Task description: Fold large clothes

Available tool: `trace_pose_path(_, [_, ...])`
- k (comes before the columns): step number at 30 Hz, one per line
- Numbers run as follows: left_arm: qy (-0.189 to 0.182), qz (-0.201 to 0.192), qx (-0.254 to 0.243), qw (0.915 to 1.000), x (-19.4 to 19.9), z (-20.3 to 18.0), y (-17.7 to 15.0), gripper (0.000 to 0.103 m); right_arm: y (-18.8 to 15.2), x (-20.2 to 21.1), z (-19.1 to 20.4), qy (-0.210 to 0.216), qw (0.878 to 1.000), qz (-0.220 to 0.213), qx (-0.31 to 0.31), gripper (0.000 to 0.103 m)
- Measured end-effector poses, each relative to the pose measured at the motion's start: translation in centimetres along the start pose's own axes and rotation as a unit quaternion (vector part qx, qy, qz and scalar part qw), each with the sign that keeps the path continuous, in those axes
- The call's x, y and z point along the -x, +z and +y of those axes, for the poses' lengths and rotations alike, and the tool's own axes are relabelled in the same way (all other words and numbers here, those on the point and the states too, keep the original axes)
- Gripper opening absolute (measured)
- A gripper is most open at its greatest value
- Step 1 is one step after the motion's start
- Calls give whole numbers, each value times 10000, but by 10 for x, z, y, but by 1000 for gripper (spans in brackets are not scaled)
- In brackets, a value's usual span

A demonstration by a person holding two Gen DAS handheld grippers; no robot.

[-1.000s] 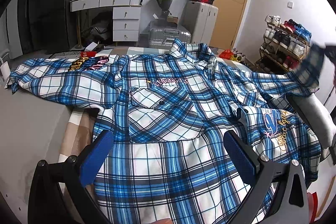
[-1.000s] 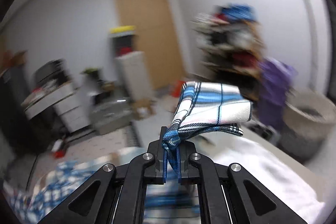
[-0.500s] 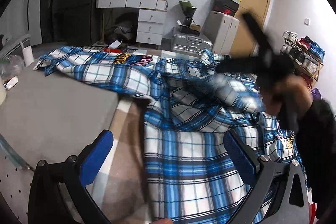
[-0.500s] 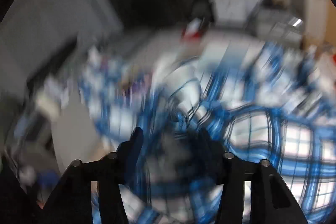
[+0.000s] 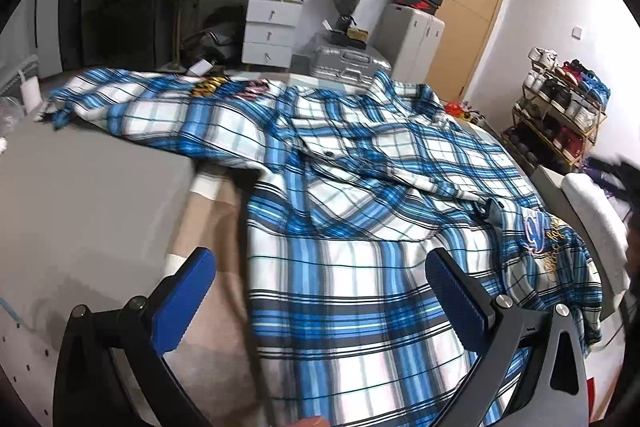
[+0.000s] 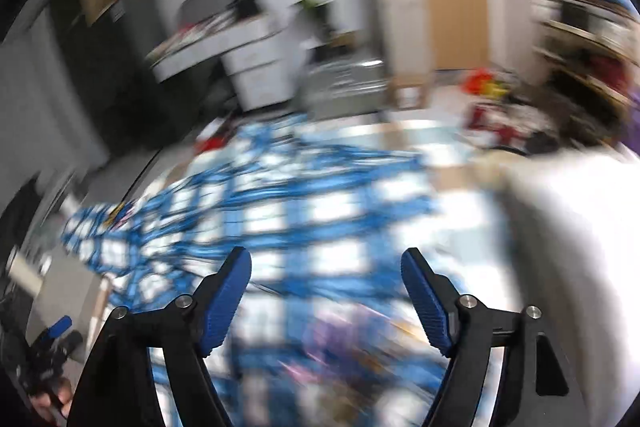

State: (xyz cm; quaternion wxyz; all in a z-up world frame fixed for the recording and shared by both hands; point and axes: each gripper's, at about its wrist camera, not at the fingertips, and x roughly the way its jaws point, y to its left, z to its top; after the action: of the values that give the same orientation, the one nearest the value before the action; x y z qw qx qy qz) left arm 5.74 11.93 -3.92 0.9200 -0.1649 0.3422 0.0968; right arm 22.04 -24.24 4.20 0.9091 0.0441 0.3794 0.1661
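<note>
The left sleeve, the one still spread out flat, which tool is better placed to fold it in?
Left, probably: the left tool is open beside the outstretched sleeve; the right tool sits across the shirt.

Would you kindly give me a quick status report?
Left claw open, empty. Right claw open, empty, view blurred. Plaid shirt on bed, one sleeve folded in. Nothing in the way.
</note>
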Motion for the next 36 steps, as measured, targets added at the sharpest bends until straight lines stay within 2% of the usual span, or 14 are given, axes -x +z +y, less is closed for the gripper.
trace_pose_path(7, [-138, 150, -177, 9996, 2, -26, -2, 102, -85, 6, -44, -366, 9953, 875, -195, 80])
trace_pose_path(10, [-145, 183, -342, 9991, 6, -37, -6, 102, -105, 2, -57, 119, 9929, 1012, -614, 78])
trace_pose_path(11, [-153, 202, -381, 9990, 6, -40, -7, 102, -109, -6, -57, 345, 9906, 1143, -666, 66])
trace_pose_path(12, [-161, 227, -411, 9988, 6, -43, -8, 102, -108, -12, -56, 458, 9895, 1238, -594, 26])
trace_pose_path(13, [-152, 275, -456, 9985, 5, -47, -9, 102, -103, -11, -50, 495, 9914, 1120, -472, 1])
trace_pose_path(16, [-67, 318, -633, 9975, 6, -56, -11, 102, -80, 22, -60, 228, 9988, 95, -415, 1])
trace_pose_path(19, [31, 246, -758, 9968, 10, -59, -13, 102, -71, 9, -80, -1156, 9912, 573, -301, 5])
trace_pose_path(21, [81, 279, -704, 9971, 9, -55, -14, 102, -77, 4, -73, -1509, 9857, 751, -10, 12])
trace_pose_path(22, [97, 294, -681, 9972, 9, -55, -14, 102, -81, 8, -67, -1460, 9869, 674, 90, 14])
trace_pose_path(24, [141, 354, -655, 9971, 7, -53, -16, 102, -87, 24, -54, -1253, 9910, 402, 228, 49])
trace_pose_path(25, [157, 377, -670, 9969, 7, -54, -17, 102, -89, 34, -50, -1107, 9932, 235, 270, 54])
trace_pose_path(29, [130, 505, -828, 9952, 8, -55, -27, 102, -104, 50, -26, -250, 9988, 218, 372, 55])
trace_pose_path(33, [64, 543, -947, 9940, 19, -53, -44, 102, -126, 28, 18, 622, 9929, 734, 694, 55])
trace_pose_path(36, [131, 731, -992, 9923, 24, -49, -59, 102, -152, 4, 42, 734, 9860, 1254, 821, 54])
